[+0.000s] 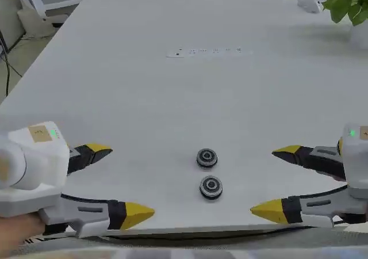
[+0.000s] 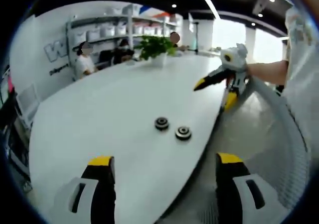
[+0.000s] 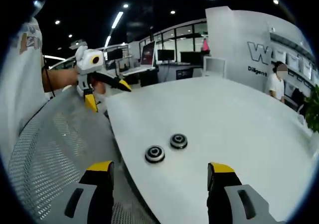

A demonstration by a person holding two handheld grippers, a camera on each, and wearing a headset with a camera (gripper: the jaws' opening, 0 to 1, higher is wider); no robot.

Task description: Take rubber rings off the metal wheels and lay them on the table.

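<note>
Left claw point(image 1: 131, 182) and right claw point(image 1: 262, 182) gape wide and empty, flanking the near wheel point(image 1: 211, 187) and far wheel point(image 1: 207, 158) by the desk point(image 1: 172, 86) edge, rings point(image 1: 202, 188) apparently on. Stripping hasn't begun; next, one claw pins a wheel, the other peels.

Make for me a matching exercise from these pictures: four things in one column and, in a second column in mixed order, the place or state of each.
Things:
1. left tool
2. right tool
3. nearer metal wheel
4. plant

Places and states (head view):
A. at the far right end of the table
B. open, at the picture's left side
C. close to the near table edge, between the two tools
D. open, at the picture's right side

Pairs: 1-B; 2-D; 3-C; 4-A
</note>
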